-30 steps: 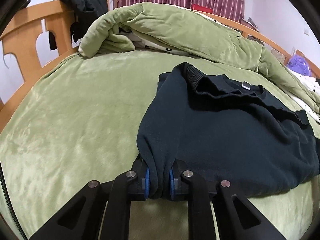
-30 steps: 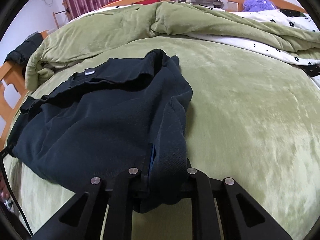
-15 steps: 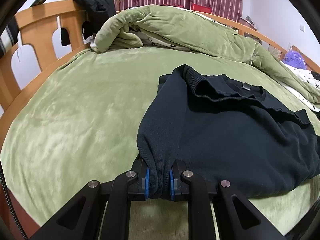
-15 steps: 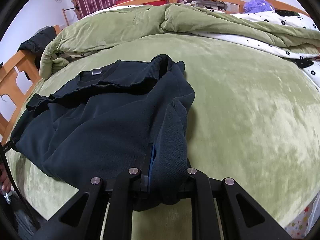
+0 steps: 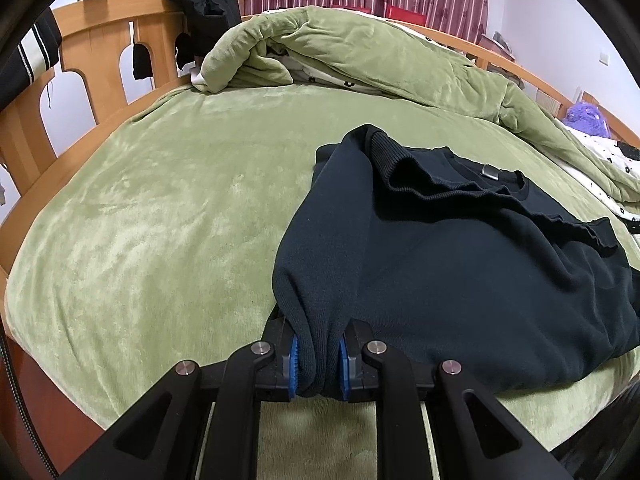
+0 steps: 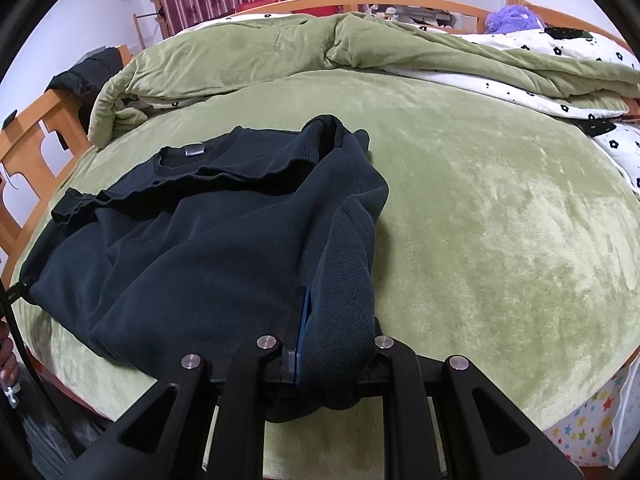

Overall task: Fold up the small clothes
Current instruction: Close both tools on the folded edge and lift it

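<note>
Compared with a second ago, both views have pulled back and risen: more of the green bed cover and the near edge of the mattress show below and beside the sweater, and the wooden bed frame has come further into the left camera's view. We read this as the near edge of the sweater being drawn towards the person and lifted slightly. It suggests the start of a fold, with the near hem likely to be carried forward over the body next.

Left side first. The left gripper (image 5: 318,364) is clamped on a bunched corner of the dark sweater (image 5: 460,280), cloth squeezed between the blue pads (image 5: 295,362). The sweater spreads ahead and to the right of it. The bed frame (image 5: 100,52) is far ahead on the left, well apart. The rumpled green duvet (image 5: 360,52) is heaped far ahead. The gripper looks low and roughly level over the bed cover (image 5: 160,220).

Right side. The right gripper (image 6: 336,360) is closed on the other near corner. Cloth drapes over and hides its right finger, so only one blue pad (image 6: 306,320) shows. The sweater (image 6: 200,272) lies ahead and to the left, its neck label (image 6: 195,149) at the far end. This gripper also points forward and slightly down, at the mattress's near edge.
</note>
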Available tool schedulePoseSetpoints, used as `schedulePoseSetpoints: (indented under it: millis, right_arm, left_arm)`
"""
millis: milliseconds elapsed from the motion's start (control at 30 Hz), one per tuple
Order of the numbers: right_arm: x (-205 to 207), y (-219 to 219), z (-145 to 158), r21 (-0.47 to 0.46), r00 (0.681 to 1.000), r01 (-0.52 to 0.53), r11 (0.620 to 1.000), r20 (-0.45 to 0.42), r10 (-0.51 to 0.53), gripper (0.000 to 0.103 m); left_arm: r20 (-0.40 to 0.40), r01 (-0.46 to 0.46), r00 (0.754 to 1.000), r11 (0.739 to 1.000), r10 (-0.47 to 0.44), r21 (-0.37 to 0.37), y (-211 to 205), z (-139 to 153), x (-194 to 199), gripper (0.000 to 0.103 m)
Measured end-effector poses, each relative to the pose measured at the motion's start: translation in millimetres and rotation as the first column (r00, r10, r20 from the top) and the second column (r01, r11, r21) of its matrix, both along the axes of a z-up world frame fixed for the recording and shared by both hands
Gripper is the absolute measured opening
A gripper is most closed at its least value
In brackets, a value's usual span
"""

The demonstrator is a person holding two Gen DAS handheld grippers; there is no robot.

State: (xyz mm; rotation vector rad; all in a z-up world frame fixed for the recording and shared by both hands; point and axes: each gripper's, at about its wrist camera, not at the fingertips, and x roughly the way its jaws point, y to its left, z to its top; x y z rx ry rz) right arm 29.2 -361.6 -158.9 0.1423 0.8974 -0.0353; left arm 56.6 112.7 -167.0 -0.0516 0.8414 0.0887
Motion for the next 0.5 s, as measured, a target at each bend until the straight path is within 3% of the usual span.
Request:
schedulePoseSetpoints:
  millis: [133, 333, 467, 500]
  right_arm:
    - [2, 0, -1, -0.019, 1.000, 0.007, 1.000, -0.016, -0.007, 0.022]
    - [-1, 2, 1, -0.055, 1.000, 0.005, 0.998, -0.019, -0.006, 0.028]
    - [-5, 0, 14, -0.070, 0.999, 0.030, 0.997, 0.030, -0.028, 0.031]
    - [-7, -1, 19, -0.065, 0.999, 0.034, 0.997, 0.045, -0.031, 0.031]
  left_arm:
    - [0.002, 0.003, 1.000, 1.000, -0.003, -0.006, 0, 0, -2, 0.018]
    - [-0.007, -0.005, 1.000, 0.997, 0.005, -0.071, 9, 0, -8, 0.028]
    - [0.013, -0.020, 1.000, 0.999, 0.020, -0.034, 9, 3, -17, 0.053]
    - [0.022, -0.019, 1.000, 1.000, 0.020, -0.019, 9, 6, -19, 0.053]
